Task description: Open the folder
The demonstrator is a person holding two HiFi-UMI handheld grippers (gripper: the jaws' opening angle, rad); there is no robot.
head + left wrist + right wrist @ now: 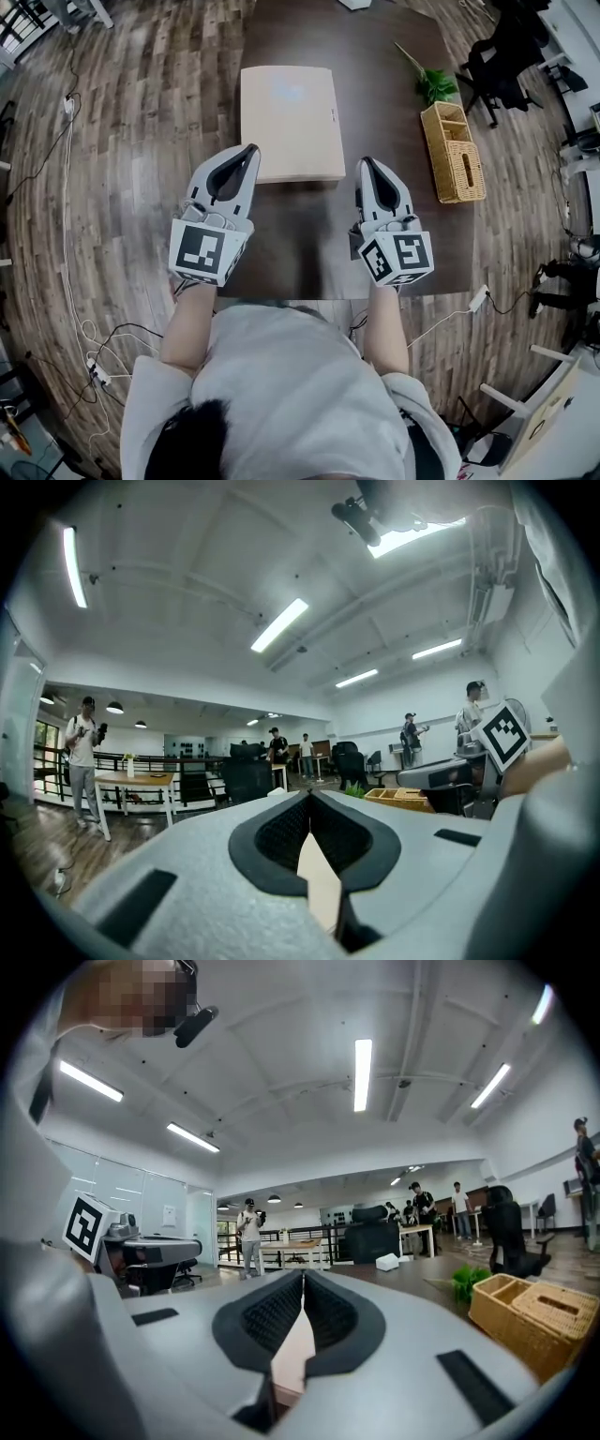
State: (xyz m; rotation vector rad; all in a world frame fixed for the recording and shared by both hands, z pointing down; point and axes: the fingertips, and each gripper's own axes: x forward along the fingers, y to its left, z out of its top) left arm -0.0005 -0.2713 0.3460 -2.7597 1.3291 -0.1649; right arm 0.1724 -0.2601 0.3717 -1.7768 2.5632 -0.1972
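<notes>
We see the folder [289,120] flat on the table [375,84]. The left gripper [248,150], jaws together and empty, points over its near left corner. The right gripper [366,162], likewise closed, sits just beside its near right corner.

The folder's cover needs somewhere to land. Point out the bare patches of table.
Bare tabletop runs between the folder and the wicker basket, and along the near edge between the left gripper and right gripper. The folder lies at the table's left edge: no room there.
</notes>
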